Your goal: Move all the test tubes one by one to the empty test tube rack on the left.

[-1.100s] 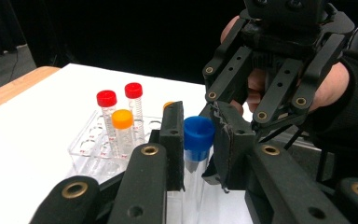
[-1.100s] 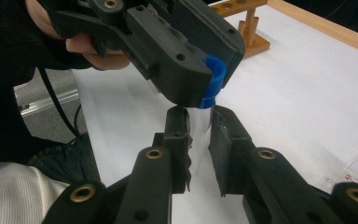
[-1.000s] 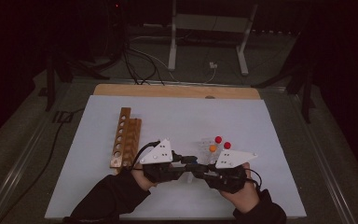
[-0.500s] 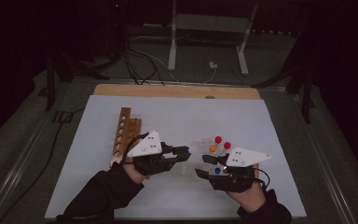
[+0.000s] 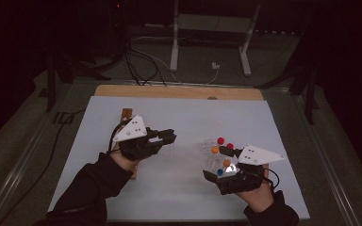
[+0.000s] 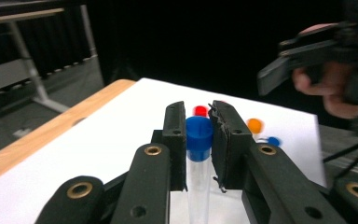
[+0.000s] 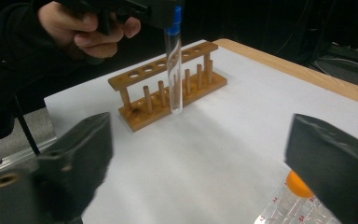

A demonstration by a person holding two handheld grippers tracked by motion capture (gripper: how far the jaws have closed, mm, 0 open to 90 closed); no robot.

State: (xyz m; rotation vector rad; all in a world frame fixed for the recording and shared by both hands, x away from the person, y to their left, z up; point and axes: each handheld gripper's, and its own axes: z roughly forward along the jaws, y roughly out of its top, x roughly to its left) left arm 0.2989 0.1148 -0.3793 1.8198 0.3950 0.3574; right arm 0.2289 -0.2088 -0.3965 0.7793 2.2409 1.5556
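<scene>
Left claw [image 6: 198, 140] clamps blue-capped tube [image 6: 198, 154], not yet racked; wooden rack [image 7: 168, 88] stands empty. Right claw [image 7: 200, 163], jaws just opened, empty. Capped tubes [image 5: 219, 153] remain on tabletop [image 5: 179, 188].

Clear glossy tube [image 7: 174, 70] with blue plastic cap [image 6: 199, 132]; bare wooden rack [image 7: 168, 86]; matt white sheet [image 5: 184, 117].

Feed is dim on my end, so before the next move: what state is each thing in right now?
Left claw: shut on the blue-capped test tube, which hangs upright, capped, above the table beside the rack.
Right claw: open, jaws have just been opening, nothing between them.
Wooden test tube rack: upright, the holes seen are empty.
Loose capped tubes: lying on the white sheet, near the right claw.
</scene>
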